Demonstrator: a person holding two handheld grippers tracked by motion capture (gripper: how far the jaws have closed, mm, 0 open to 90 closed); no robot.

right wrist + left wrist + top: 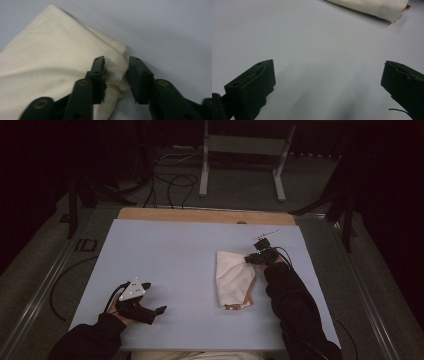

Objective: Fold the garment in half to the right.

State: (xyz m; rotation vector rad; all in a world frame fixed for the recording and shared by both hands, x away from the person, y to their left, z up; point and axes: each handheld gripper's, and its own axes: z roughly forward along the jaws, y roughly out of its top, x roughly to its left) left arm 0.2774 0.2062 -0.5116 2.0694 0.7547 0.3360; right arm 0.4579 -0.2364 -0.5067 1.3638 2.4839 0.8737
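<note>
folded cream cloth lies on the table, right of centre, long axis running near to far. right gripper pinches its far right corner fold. left gripper gapes wide over bare table, well apart.

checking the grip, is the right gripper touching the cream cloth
Touching: in the right gripper view, both jaws of the right gripper pinch a bunched corner of the cream cloth.
</note>
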